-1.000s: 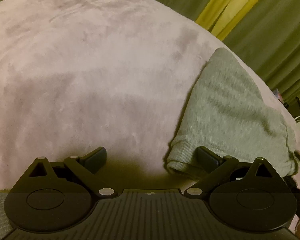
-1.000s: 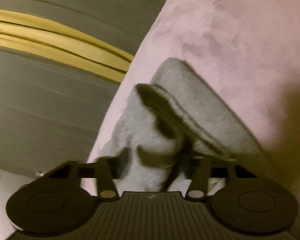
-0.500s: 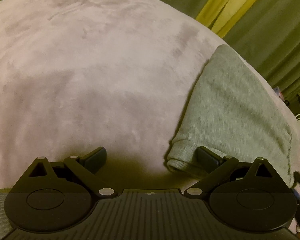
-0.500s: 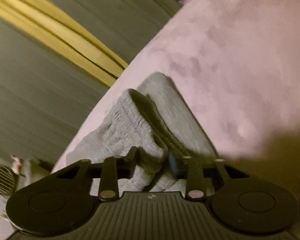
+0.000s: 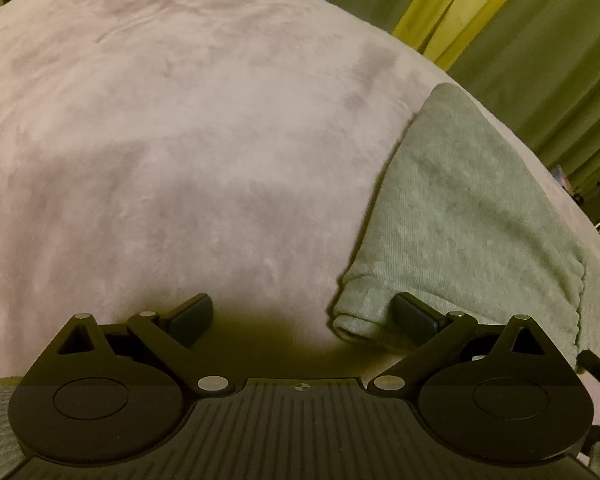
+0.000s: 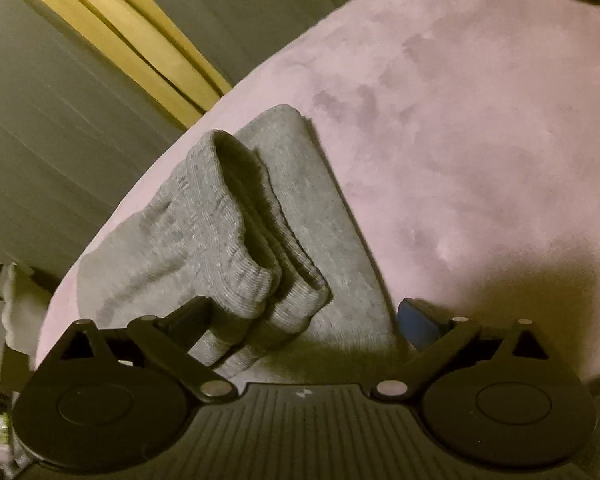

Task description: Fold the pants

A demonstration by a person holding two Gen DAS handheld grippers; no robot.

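**Right jaws opening over folded pants; left gripper spread and idle**

Right gripper (image 6: 306,318): tipped steeply down at the bed, rolled so the bed edge runs diagonally across its view. Jaws opening, now spread wide. The ribbed cuffs (image 6: 256,280) of the pants (image 6: 220,224) lie between the fingers, stacked two deep, closer to the left finger (image 6: 188,318). Whether that finger touches the knit, cannot tell. Right finger, blue-padded (image 6: 418,322), stands apart from the cuffs, over flat grey cloth. Nothing pinched.

Left gripper (image 5: 304,316): angled down, fingers spread, nothing between them but blanket (image 5: 180,160). Right finger (image 5: 414,316) sits against the near rolled corner of the pants (image 5: 460,216); left finger (image 5: 192,314) is over bare blanket, well apart from the cloth.

Materials: pants are grey heathered knit, soft, folded into a long flat bundle running away from the fingers along the bed's edge; cuffs coarsely ribbed, edges rounded. Blanket is pale pink plush, nap brushed in patches. Beyond the bed, grey-green curtain (image 6: 60,120) in vertical pleats with a yellow strip (image 6: 132,36). Grippers are matte black plastic.
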